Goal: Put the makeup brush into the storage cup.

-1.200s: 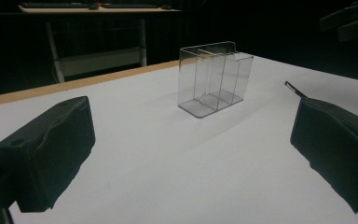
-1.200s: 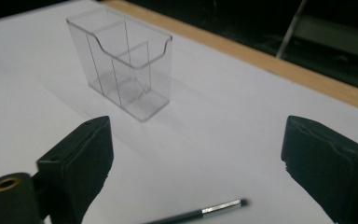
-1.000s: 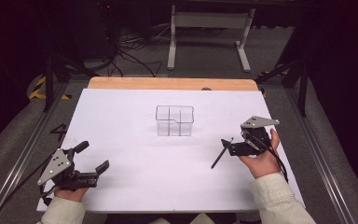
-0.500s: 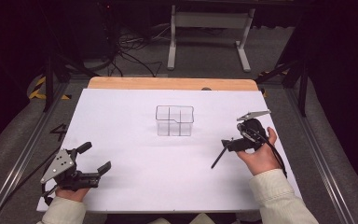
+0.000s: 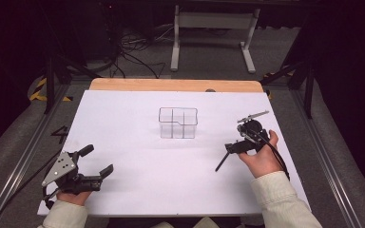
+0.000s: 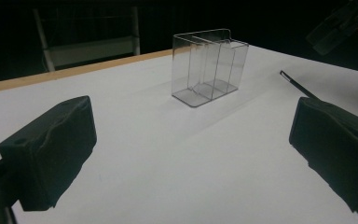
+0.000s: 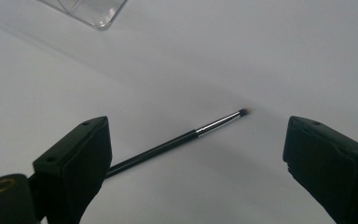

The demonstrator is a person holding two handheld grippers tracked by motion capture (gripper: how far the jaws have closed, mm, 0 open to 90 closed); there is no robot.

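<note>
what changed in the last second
The right gripper rolled over sideways above the brush, its grey plate tipping up on edge. Its jaws are open, nothing grasped. The left gripper, brush and clear organizer stayed put.

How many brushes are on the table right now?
1. A thin black brush lies flat on the white table, between the open jaws of the right gripper, right of the clear organizer.

White table (image 5: 123,199) with tan wooden edge; clear organiser (image 5: 177,122); black brush (image 7: 168,145), silver ferrule; black grippers.
</note>
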